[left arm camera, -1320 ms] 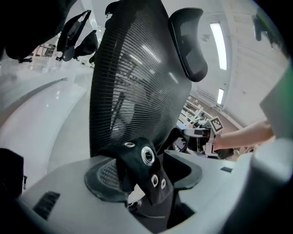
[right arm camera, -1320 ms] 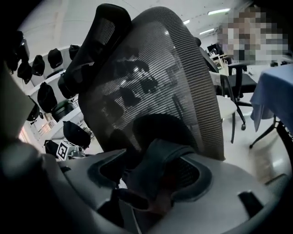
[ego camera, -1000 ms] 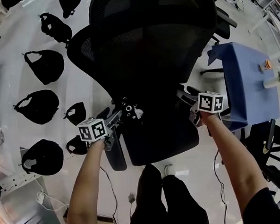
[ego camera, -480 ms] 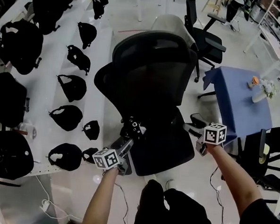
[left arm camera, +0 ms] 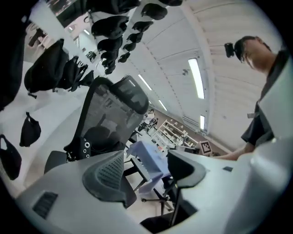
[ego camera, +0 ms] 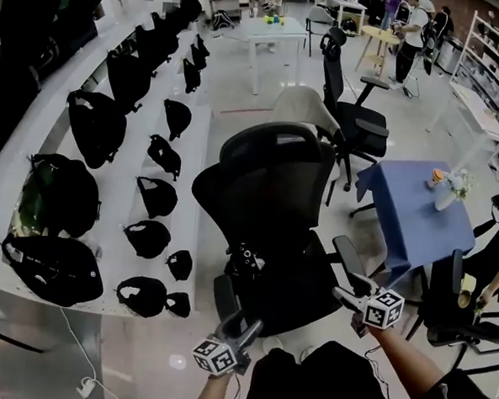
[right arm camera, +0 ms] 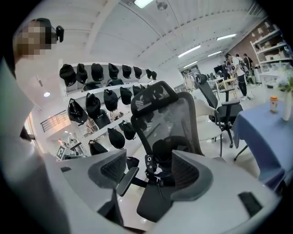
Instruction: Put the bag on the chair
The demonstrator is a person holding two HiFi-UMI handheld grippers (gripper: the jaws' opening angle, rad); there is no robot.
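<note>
A black mesh office chair (ego camera: 272, 179) stands in the middle of the floor. On its seat, against the backrest, lies a small black bag (ego camera: 244, 262) with a strap of white-ringed eyelets; the same bag (right arm camera: 162, 151) shows between the jaws in the right gripper view, far off. My left gripper (ego camera: 242, 327) hangs open in front of the seat's left corner, holding nothing. By the right armrest, my right gripper (ego camera: 349, 297) is open with its jaws closing on nothing. The left gripper view shows the chair (left arm camera: 107, 109) from the side, with that gripper (left arm camera: 149, 171) empty.
White stepped shelves (ego camera: 193, 149) on the left carry several black bags (ego camera: 94, 126). A table with a blue cloth (ego camera: 422, 209) stands at the right, and another black chair (ego camera: 355, 125) and a white chair (ego camera: 305, 109) stand behind. People (ego camera: 412, 27) are at the far end.
Both grippers have drawn back from the chair toward me and sit lower in the head view. The view has lifted, and the chair now stands farther off.
</note>
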